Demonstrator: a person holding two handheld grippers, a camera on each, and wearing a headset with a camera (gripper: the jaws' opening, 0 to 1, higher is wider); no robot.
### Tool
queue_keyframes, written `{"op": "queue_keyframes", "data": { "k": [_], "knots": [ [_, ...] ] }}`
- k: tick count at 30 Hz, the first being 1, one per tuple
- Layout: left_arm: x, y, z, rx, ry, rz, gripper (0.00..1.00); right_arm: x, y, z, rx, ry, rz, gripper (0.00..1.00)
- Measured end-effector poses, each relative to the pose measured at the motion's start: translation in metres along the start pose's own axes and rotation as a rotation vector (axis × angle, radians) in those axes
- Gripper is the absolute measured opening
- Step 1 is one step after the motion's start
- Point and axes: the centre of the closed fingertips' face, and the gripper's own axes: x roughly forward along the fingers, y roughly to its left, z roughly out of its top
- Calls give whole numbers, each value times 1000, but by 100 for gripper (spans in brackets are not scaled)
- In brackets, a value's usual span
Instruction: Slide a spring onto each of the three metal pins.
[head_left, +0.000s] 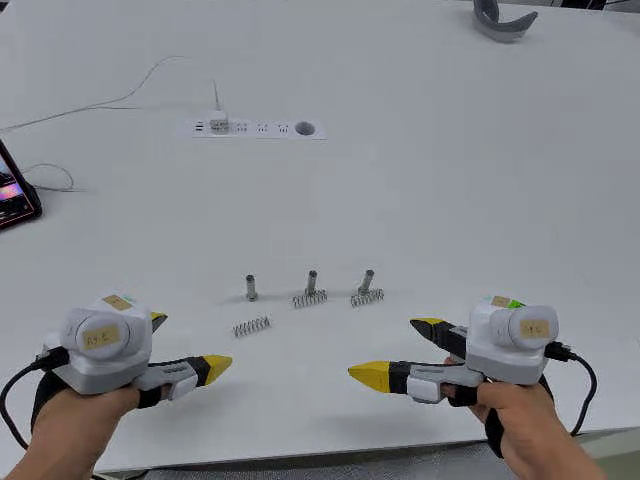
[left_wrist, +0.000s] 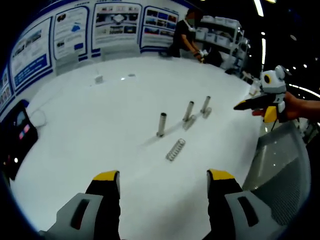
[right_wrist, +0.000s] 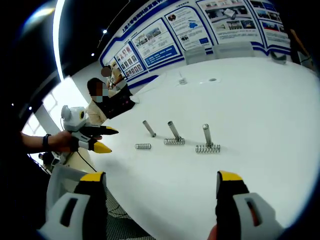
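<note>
Three short metal pins stand upright in a row on the white table: left pin (head_left: 251, 288), middle pin (head_left: 311, 282), right pin (head_left: 366, 281). Three springs lie flat near them. One spring (head_left: 252, 326) lies in front of the left pin, one (head_left: 310, 298) at the middle pin's foot, one (head_left: 367, 297) at the right pin's foot. My left gripper (head_left: 188, 343) is open at the near left, holding nothing. My right gripper (head_left: 395, 348) is open at the near right, also with nothing in it. The left gripper view has the loose spring (left_wrist: 175, 149) ahead of its open jaws.
A white power strip (head_left: 255, 128) with a plugged cable lies far back. A dark screen device (head_left: 15, 198) sits at the left edge, a grey curved object (head_left: 500, 18) at the far right. The table's front edge is just below my hands. People stand in the background (left_wrist: 185, 30).
</note>
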Motion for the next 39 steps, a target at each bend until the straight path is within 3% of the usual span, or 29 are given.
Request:
{"op": "queue_keyframes", "data": {
  "k": [10, 16, 24, 39],
  "knots": [
    [-4, -2, -15, -14, 15, -15, 76, 3, 2, -5, -8, 25, -2, 93],
    [-3, -8, -13, -7, 20, -37, 77, 2, 2, -6, -17, 31, -9, 94],
    [2, -19, -13, 41, 60, -84, 79, -1, 2, -8, -20, 37, -16, 94],
    [19, -27, -1, 130, 70, -120, 65, -7, 1, -11, -14, 37, -26, 92]
  ]
}}
